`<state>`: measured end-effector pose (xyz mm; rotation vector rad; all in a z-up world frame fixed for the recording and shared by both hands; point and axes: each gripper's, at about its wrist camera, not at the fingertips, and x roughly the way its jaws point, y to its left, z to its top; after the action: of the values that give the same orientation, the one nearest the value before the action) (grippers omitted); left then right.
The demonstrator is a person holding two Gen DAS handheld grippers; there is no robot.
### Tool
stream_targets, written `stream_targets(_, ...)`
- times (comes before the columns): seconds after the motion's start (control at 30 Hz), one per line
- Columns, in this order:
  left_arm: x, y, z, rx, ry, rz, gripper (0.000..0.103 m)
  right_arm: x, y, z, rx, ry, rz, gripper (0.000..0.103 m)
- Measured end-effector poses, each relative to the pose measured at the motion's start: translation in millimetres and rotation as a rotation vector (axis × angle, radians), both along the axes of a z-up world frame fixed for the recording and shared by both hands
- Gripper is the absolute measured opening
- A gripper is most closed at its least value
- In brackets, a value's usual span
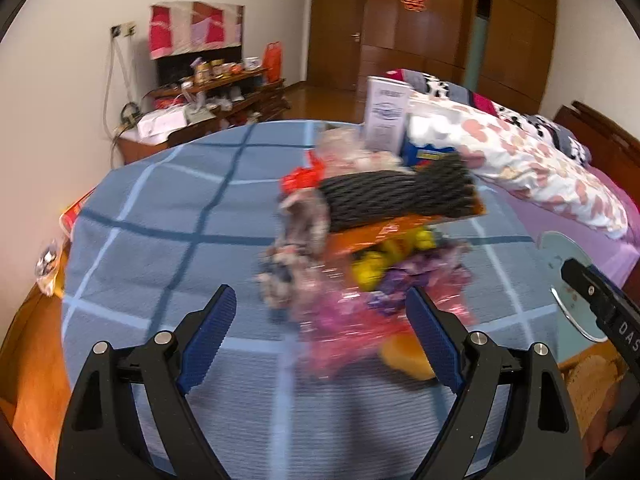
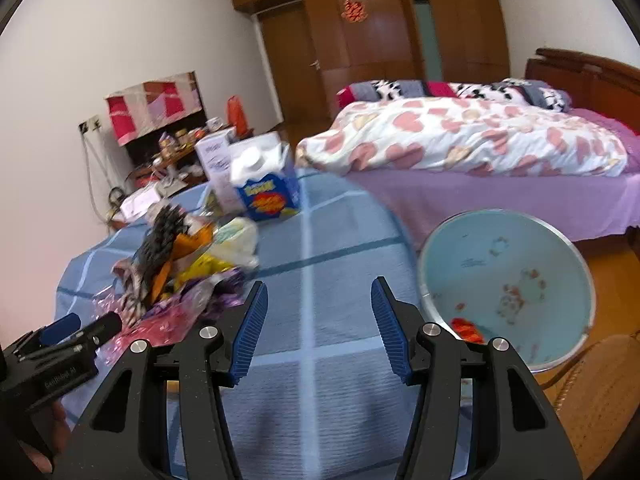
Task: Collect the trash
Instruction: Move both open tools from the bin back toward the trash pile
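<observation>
A pile of trash [image 1: 372, 240] lies on the blue checked tablecloth [image 1: 168, 208]: pink, purple and yellow wrappers, an orange packet, a black foam net and a red scrap. My left gripper [image 1: 320, 296] is open just short of the pink wrapper [image 1: 344, 332], and its pads do not touch it. In the right wrist view the same pile [image 2: 180, 264] sits to the left. My right gripper [image 2: 319, 284] stands open over bare cloth with nothing between its fingers. A pale blue bin [image 2: 504, 280] to its right holds a red wrapper [image 2: 466, 328].
A blue carton [image 2: 272, 196] and a white box [image 2: 216, 160] stand at the far side of the table. Beyond are a bed with a heart-print duvet [image 2: 460, 140], a cluttered wooden shelf [image 1: 208, 92] and a wicker seat [image 2: 596, 392] at lower right.
</observation>
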<state>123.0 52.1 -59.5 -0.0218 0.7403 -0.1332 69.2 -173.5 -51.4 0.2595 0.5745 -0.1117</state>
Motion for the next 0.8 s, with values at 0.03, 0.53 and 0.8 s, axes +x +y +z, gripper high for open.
stream_targets(0.03,-1,6,0,-0.01,0.0,0.006,0.085,2,4,-2,0.004,0.007,0.014,0.054)
stream_targets(0.53,0,53,2,-0.001,-0.012,0.087,0.085,40,74,-4,0.189,0.098,0.285,0.054)
stream_targets(0.8,-3,75,9,-0.008,-0.038,0.111,0.085,30,70,-13,0.133,0.108,0.3,0.054)
